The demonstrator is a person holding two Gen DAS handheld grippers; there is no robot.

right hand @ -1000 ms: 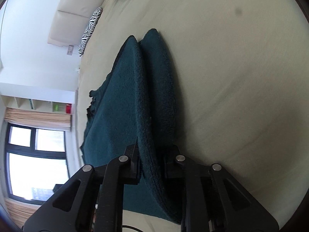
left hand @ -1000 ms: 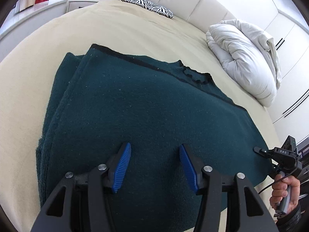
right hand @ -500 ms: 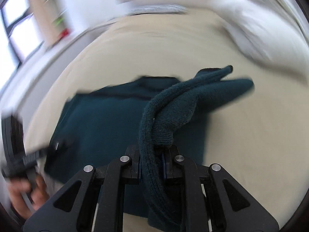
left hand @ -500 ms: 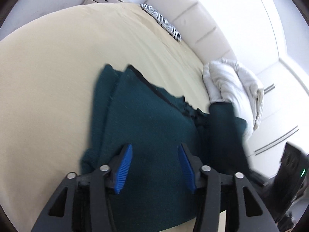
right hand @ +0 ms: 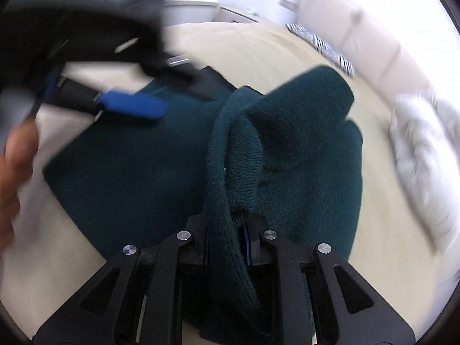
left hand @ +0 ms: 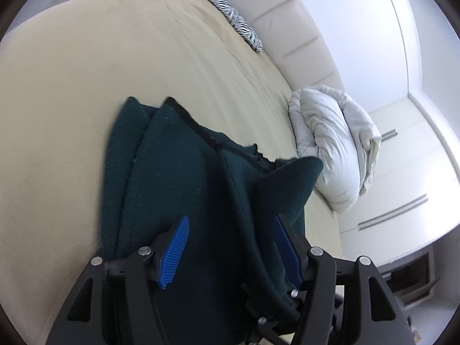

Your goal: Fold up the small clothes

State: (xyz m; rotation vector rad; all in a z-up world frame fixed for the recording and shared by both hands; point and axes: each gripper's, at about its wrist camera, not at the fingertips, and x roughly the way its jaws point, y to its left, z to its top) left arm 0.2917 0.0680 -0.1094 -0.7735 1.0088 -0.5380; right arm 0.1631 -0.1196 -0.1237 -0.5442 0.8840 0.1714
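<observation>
Sweater lies on bed, one edge clenched in right gripper. Left gripper, released, jaws just widening, hovers above; duvet at 2 o'clock.

Open beige bed left of the green sweater; blocked at right by white duvet, beyond by headboard.
</observation>
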